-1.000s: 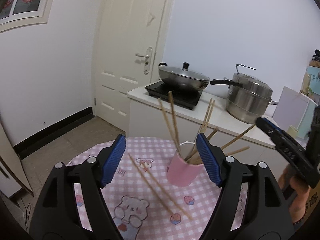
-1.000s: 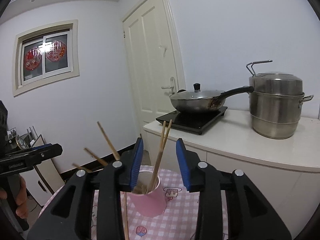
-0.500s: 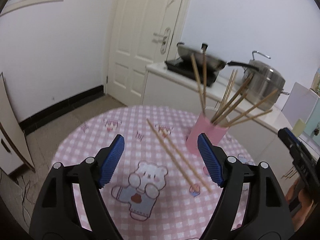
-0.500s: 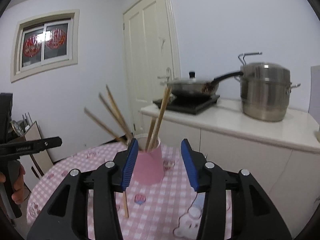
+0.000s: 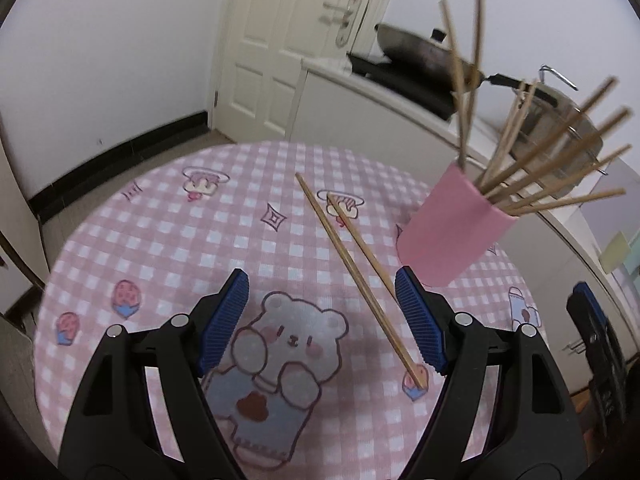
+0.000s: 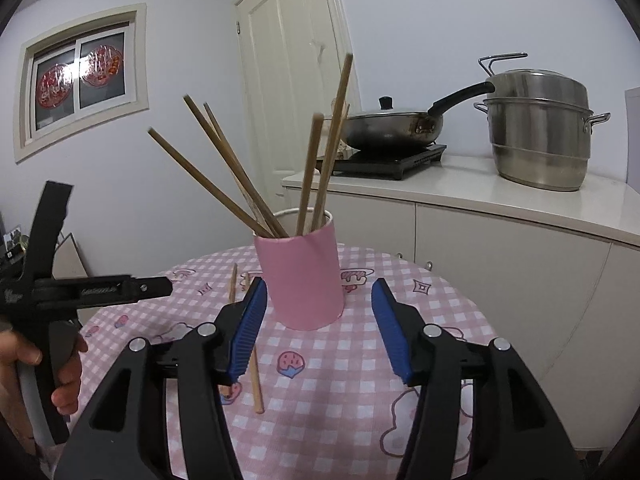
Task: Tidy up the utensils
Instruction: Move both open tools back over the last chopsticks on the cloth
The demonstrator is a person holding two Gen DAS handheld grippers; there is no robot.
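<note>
Two bare wooden chopsticks (image 5: pixel 360 280) lie side by side on the pink checked tablecloth (image 5: pixel 160 232). My left gripper (image 5: pixel 322 320) hangs open just above their near ends, and the longer stick runs between its blue pads. A pink cup (image 6: pixel 300 280) with several chopsticks (image 6: pixel 224 176) standing in it sits upright just ahead of my right gripper (image 6: pixel 319 332). The right jaws are opening; the pads do not touch the cup and hold nothing. In the left wrist view the pink cup (image 5: pixel 452 228) stands right of the loose pair. A hand (image 6: pixel 60 360) holds the left gripper (image 6: pixel 160 286).
Behind the round table, a white counter (image 6: pixel 500 196) carries a black hob (image 6: pixel 392 160) with a lidded wok (image 6: pixel 392 128) and a steel steamer pot (image 6: pixel 540 132). A white door (image 5: pixel 288 48) stands at the back. The table edge (image 5: pixel 48 280) drops off on the left.
Both grippers have sunk toward the table. The left view has tilted down onto the loose chopsticks. The right jaws have widened and the pink cup looms closer.
</note>
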